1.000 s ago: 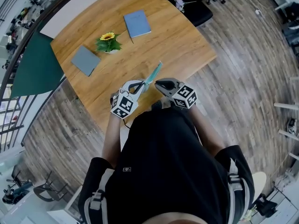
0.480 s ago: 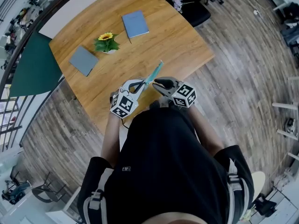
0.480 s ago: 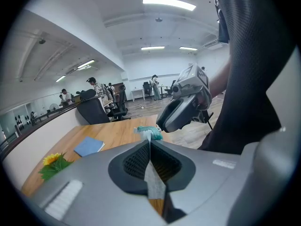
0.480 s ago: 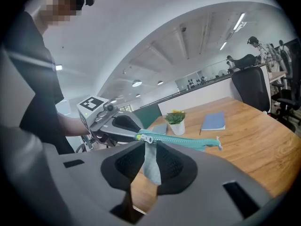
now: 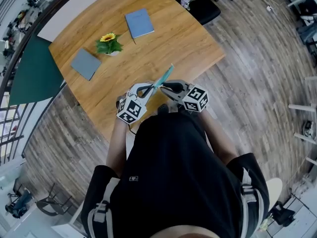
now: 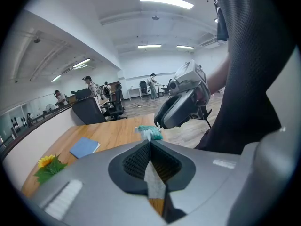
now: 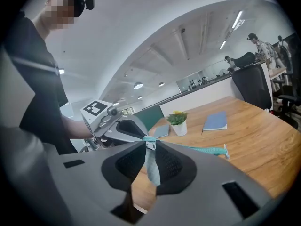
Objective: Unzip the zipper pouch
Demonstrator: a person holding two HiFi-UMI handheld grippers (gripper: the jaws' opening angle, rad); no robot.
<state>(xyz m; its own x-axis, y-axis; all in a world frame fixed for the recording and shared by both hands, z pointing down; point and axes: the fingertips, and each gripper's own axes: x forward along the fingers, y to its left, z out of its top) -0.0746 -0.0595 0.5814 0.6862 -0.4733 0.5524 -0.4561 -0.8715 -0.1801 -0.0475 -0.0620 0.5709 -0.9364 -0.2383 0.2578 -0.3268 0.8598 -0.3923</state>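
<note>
A slim teal zipper pouch hangs in the air over the near edge of the wooden table, pointing away from me. My left gripper is shut on a pale fabric end of the pouch, and a white strip shows between its pads. My right gripper is shut on the teal zipper pull, right at the metal slider. The two grippers nearly touch tip to tip, with the right gripper just in front of the left one. From the slider the pouch stretches out to the right.
A small potted sunflower stands on the table's far left. A blue notebook lies behind it and a grey notebook to its left. A black office chair stands beyond the table, and people stand far off in the room.
The right gripper's tips have edged slightly left, closer to the left gripper. Both grippers still hold the pouch at the same spot over the table edge.
</note>
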